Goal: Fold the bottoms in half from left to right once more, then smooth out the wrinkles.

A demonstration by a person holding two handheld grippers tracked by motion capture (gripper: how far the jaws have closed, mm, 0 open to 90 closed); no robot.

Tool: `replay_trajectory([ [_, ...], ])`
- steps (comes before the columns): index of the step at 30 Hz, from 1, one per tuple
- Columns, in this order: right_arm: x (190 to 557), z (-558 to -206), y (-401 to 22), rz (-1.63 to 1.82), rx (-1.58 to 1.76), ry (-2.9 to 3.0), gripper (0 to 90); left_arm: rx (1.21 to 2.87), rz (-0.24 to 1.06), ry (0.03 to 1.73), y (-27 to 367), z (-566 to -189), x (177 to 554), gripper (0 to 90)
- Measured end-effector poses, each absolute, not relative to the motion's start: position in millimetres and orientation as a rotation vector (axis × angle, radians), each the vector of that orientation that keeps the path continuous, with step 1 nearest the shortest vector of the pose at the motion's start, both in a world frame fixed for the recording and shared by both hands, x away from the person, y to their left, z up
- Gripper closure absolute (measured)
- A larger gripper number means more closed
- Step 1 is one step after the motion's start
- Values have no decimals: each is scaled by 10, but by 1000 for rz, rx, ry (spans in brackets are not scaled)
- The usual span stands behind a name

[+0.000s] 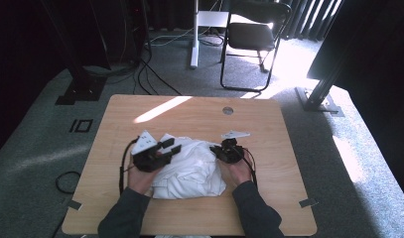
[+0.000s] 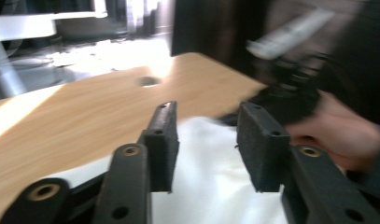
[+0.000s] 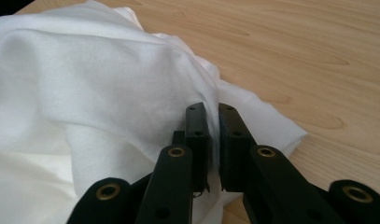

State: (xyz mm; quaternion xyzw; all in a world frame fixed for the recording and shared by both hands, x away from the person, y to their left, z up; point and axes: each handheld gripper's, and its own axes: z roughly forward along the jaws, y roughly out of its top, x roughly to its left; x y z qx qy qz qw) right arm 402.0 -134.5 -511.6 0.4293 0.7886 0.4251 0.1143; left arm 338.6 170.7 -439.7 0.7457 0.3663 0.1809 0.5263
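Currently the right gripper (image 3: 214, 135) pinches a fold of the white cloth (image 1: 192, 166) heaped mid-table (image 1: 199, 111), while the left gripper (image 2: 207, 142) hovers above it, jaws part open and empty — likely a regrasp step, next requiring a fresh left-hand pinch.

Item count: one white cloth (image 1: 192, 166), one wooden bench (image 1: 199, 111), two grippers, left gripper (image 1: 168, 147) and right gripper (image 1: 215, 150), one folding chair (image 1: 251, 34) beyond.
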Motion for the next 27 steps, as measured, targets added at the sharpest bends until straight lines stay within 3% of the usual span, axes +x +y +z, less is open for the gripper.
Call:
replay_trajectory([
  [3,4037,-5143,-1351,1248,1274,2309,828,1881,348,978,1806,-4626,3602,664],
  [8,4010,-5107,-1360,1229,1253,2304,750,1975,235,972,1720,-4967,3665,693],
  [19,3567,-4751,-1616,1262,1170,2147,512,2001,270,996,1609,-5160,3636,661],
  [27,3073,-4725,-1429,1365,994,2229,522,1992,301,1005,1596,-5202,3610,659],
])
